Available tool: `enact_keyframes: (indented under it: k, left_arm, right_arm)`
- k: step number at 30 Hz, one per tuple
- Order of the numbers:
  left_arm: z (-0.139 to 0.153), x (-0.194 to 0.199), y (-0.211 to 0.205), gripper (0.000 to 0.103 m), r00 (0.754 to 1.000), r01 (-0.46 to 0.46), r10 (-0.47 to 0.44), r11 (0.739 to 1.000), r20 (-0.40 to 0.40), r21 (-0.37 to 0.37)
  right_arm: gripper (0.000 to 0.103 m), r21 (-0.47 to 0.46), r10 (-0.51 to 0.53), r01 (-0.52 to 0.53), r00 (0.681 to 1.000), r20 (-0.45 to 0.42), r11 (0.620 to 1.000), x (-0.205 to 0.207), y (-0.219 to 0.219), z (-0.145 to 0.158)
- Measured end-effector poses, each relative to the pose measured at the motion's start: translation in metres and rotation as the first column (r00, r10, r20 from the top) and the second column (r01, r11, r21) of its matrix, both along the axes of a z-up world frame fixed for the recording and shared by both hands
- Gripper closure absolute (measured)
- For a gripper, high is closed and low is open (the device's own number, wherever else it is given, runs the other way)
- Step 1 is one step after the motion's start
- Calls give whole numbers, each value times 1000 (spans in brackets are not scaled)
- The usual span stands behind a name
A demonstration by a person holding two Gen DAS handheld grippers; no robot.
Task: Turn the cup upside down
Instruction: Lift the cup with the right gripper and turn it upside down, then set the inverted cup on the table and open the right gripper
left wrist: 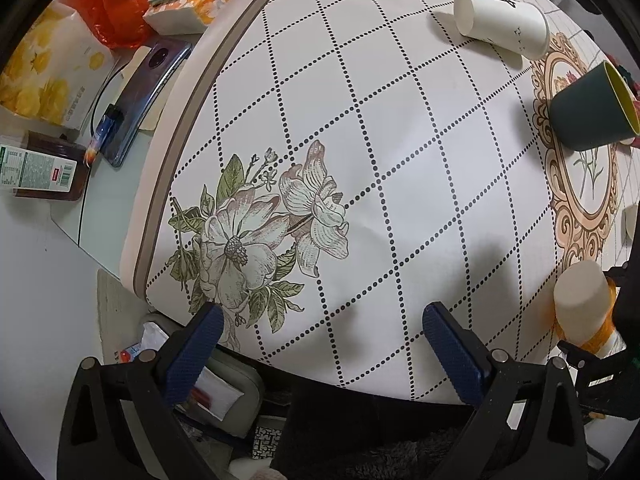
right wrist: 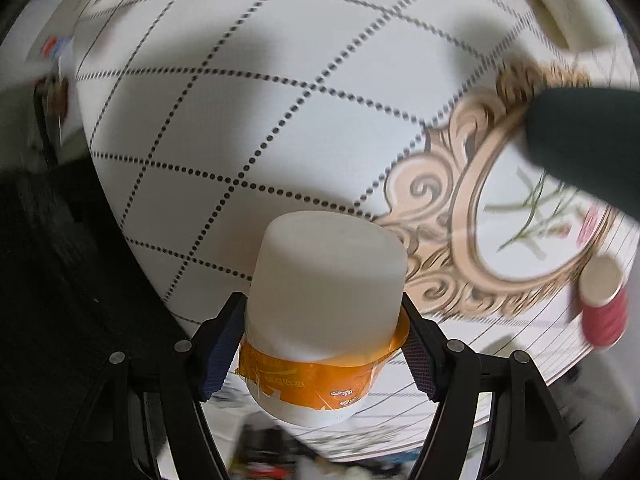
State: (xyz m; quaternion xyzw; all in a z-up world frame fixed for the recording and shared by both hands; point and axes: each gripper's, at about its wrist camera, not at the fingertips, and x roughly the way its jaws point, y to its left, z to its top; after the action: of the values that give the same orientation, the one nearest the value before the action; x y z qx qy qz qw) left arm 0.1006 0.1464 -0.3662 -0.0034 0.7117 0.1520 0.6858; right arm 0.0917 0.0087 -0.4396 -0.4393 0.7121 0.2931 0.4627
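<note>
A white plastic cup with an orange label band (right wrist: 324, 304) is held between the blue pads of my right gripper (right wrist: 320, 344), its flat bottom pointing away from the camera, above the table's near edge. It also shows at the right edge of the left wrist view (left wrist: 580, 300). My left gripper (left wrist: 320, 332) is open and empty over the flower print near the table's edge.
A white paper cup (left wrist: 502, 24) lies on its side at the far side. A dark green cup (left wrist: 592, 110) lies tilted on the ornate frame print, also in the right wrist view (right wrist: 588, 148). A red cup (right wrist: 604, 304) lies at the right. Clutter (left wrist: 80, 80) fills the left shelf.
</note>
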Motion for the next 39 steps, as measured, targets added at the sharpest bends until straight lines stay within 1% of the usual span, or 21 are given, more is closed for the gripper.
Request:
enact_keyframes:
  k: [4, 7, 8, 10, 11, 16, 19, 20, 22, 24, 28, 30, 32, 34, 35, 36, 37, 39]
  left_arm:
    - [0, -2, -6, 1, 1000, 12, -12, 1000, -3, -1]
    - [0, -3, -8, 1, 1000, 21, -21, 1000, -5, -1]
    - [1, -4, -10, 1, 1000, 24, -24, 1000, -5, 0]
    - [1, -4, -10, 1, 1000, 29, -29, 1000, -6, 1]
    - [1, -5, -12, 1, 999, 32, -32, 999, -7, 2]
    - [0, -8, -17, 1, 999, 49, -49, 999, -9, 7]
    - [0, -12, -20, 1, 998, 55, -55, 998, -10, 6]
    - [0, -12, -21, 1, 998, 57, -57, 998, -10, 7]
    - [1, -14, -23, 1, 998, 61, -61, 998, -9, 12]
    - [2, -15, -25, 1, 998, 65, -65, 998, -8, 14]
    - [5, -16, -31, 1, 997, 79, -79, 997, -7, 17]
    - [4, -17, -37, 1, 996, 92, -92, 996, -11, 15]
    - [3, -18, -44, 1, 994, 105, -105, 994, -14, 14]
    - [2, -18, -50, 1, 993, 118, -118, 993, -17, 14]
    - [1, -16, -51, 1, 992, 123, -123, 992, -20, 12]
    - [0, -16, -53, 1, 991, 129, -129, 992, -23, 12]
    - [1, -14, -55, 1, 990, 136, -136, 991, -27, 12]
    - [0, -12, -62, 1, 988, 152, -151, 988, -34, 14]
  right_arm:
    - [28, -2, -113, 113, 994, -15, 994, 13, -9, -2]
    - [28, -1, -218, 218, 976, -27, 976, 25, -21, -3]
    - [28, -3, -241, 241, 970, -27, 971, 26, -23, -4]
    - [28, -1, -278, 278, 960, -31, 960, 45, -27, -3]
    - [27, -3, -292, 292, 956, -33, 956, 47, -32, -3]
    - [27, -12, -404, 404, 913, -58, 915, 64, -45, -8]
    - [27, -1, -435, 435, 899, -47, 900, 77, -58, -6]
    - [27, 4, -445, 445, 895, -45, 895, 74, -62, -1]
    - [28, 17, -460, 461, 887, -38, 887, 81, -75, 3]
    - [29, 46, -471, 471, 882, -8, 881, 81, -82, 10]
    - [29, 127, -512, 503, 857, 52, 855, 85, -100, 25]
    - [29, 186, -550, 531, 831, 76, 827, 89, -111, 33]
    - [29, 260, -593, 554, 799, 101, 791, 91, -123, 45]
    - [29, 339, -632, 565, 764, 128, 752, 92, -136, 55]
    - [29, 385, -653, 564, 742, 151, 730, 93, -143, 61]
    - [29, 428, -675, 564, 718, 170, 706, 87, -145, 76]
    - [29, 470, -701, 564, 690, 183, 679, 87, -153, 80]
    - [29, 559, -756, 551, 611, 236, 620, 87, -169, 89]
